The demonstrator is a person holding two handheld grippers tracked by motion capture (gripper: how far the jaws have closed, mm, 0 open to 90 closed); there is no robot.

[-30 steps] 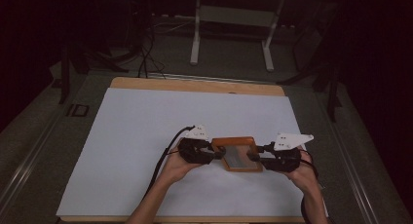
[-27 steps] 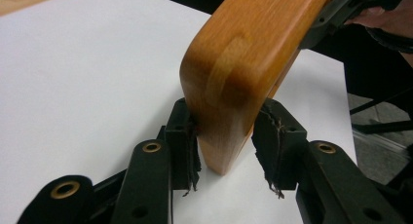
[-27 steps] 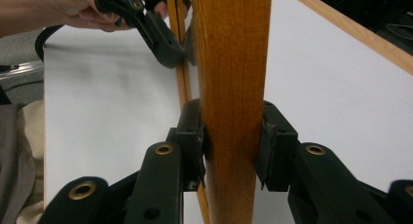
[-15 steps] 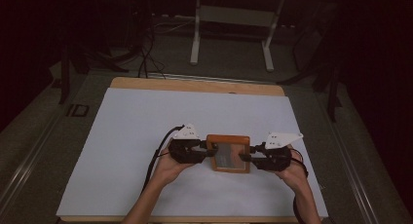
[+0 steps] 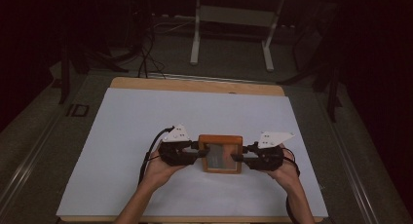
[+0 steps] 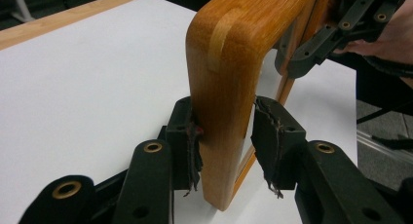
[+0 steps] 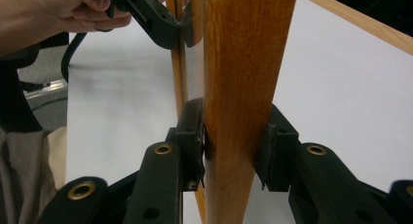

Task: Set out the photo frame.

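A wooden frame (image 5: pixel 220 153) with a dark glass pane is held between both grippers over the white sheet (image 5: pixel 146 117). My left gripper (image 5: pixel 198 151) grips its left side. In the left gripper view the pads of my left gripper (image 6: pixel 224 141) sit on either face of the frame's rounded wooden side (image 6: pixel 229 87), and the right gripper (image 6: pixel 321 39) shows beyond. My right gripper (image 5: pixel 241 157) grips the right side. In the right gripper view the pads of my right gripper (image 7: pixel 236 141) press both faces of the wooden bar (image 7: pixel 243 87), with the left gripper (image 7: pixel 151 14) at the far end.
The sheet covers a wooden table whose far edge (image 5: pixel 195 85) shows bare. Beyond it stand white desk legs (image 5: pixel 197 34) and cables (image 5: pixel 146 58) on a dark floor. A black cable (image 5: pixel 151 151) trails from the left gripper.
Both grippers and the frame have shifted to the left across the sheet. The frame now looks square to the high view instead of skewed.
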